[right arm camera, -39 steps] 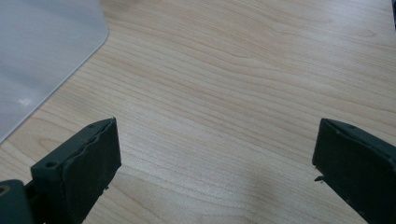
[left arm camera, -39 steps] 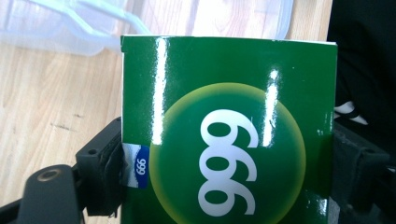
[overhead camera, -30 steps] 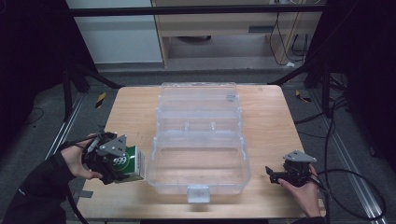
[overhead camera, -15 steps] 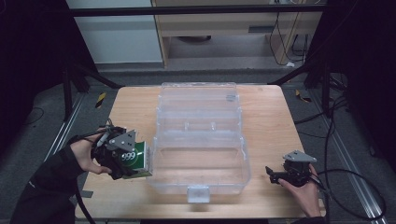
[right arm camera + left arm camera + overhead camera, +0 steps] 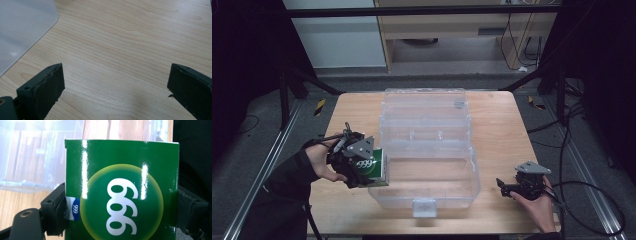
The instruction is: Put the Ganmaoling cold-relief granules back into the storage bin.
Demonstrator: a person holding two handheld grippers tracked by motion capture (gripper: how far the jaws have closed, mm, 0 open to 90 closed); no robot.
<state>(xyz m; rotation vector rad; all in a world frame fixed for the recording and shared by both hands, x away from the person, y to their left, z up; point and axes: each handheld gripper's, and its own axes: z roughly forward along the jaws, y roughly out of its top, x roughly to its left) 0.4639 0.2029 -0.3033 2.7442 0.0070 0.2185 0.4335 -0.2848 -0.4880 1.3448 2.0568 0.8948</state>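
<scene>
While the left tool clamps the green box by its two side faces at the clear bin's left wall, the glossy carton looks light, slippery and easy to crush. A firm, gentle hold low on its sides suits it. The right tool rests wide and empty on the worktop.

The left gripper, in the person's left hand at the near left, has its fingers clamped on a glossy green box; the right gripper, in the right hand at the near right, rests with fingers wide apart
</scene>
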